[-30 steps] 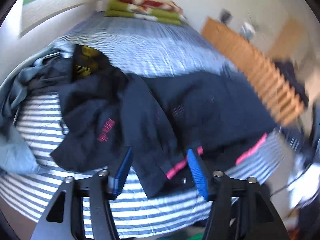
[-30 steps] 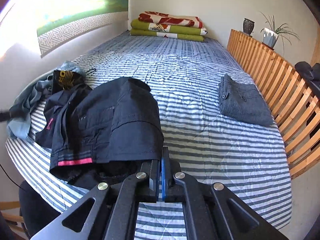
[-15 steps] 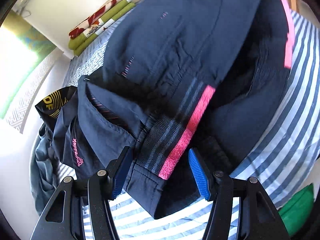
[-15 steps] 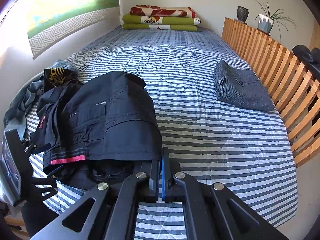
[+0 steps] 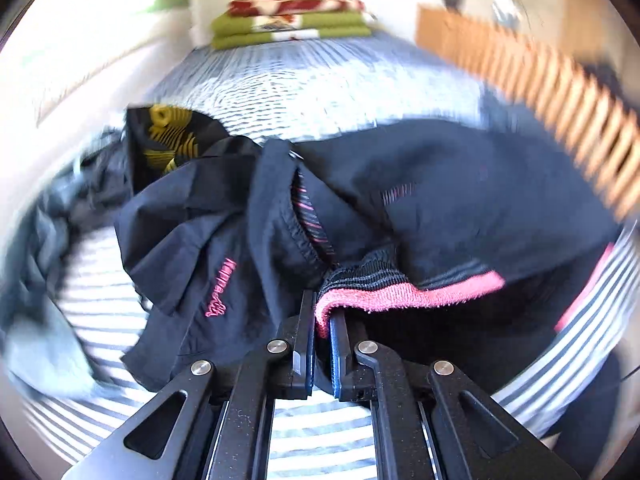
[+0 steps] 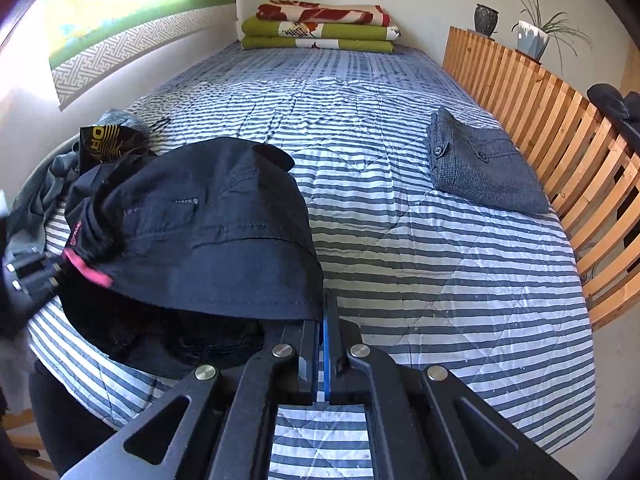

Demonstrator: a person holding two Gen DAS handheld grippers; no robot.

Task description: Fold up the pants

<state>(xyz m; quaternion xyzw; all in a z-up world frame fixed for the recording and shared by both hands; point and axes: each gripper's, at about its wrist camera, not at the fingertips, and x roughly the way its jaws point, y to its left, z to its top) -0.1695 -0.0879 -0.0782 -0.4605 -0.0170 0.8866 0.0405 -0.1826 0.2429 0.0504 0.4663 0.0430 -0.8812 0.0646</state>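
Dark navy pants (image 5: 460, 200) with a pink-edged waistband (image 5: 400, 296) lie bunched at the near end of the striped bed. My left gripper (image 5: 322, 320) is shut on the pink waistband at one corner. In the right wrist view the same pants (image 6: 208, 232) hang lifted between both grippers. My right gripper (image 6: 323, 312) is shut on the opposite waistband corner, the cloth's edge pinched between its blue pads. The left gripper (image 6: 36, 272) shows at the far left of that view, holding the pink band (image 6: 86, 268).
The striped bed cover (image 6: 400, 240) stretches ahead. A folded grey garment (image 6: 484, 168) lies by the wooden slatted rail (image 6: 560, 120). Folded blankets (image 6: 320, 26) sit at the far end. A heap of other clothes (image 6: 96, 144) lies left of the pants. Potted plants (image 6: 532, 38) stand behind the rail.
My left gripper, open a moment ago, moved onto the pink waistband and shut on it. The right gripper stayed shut on its corner, and the waistband now lifts between them.
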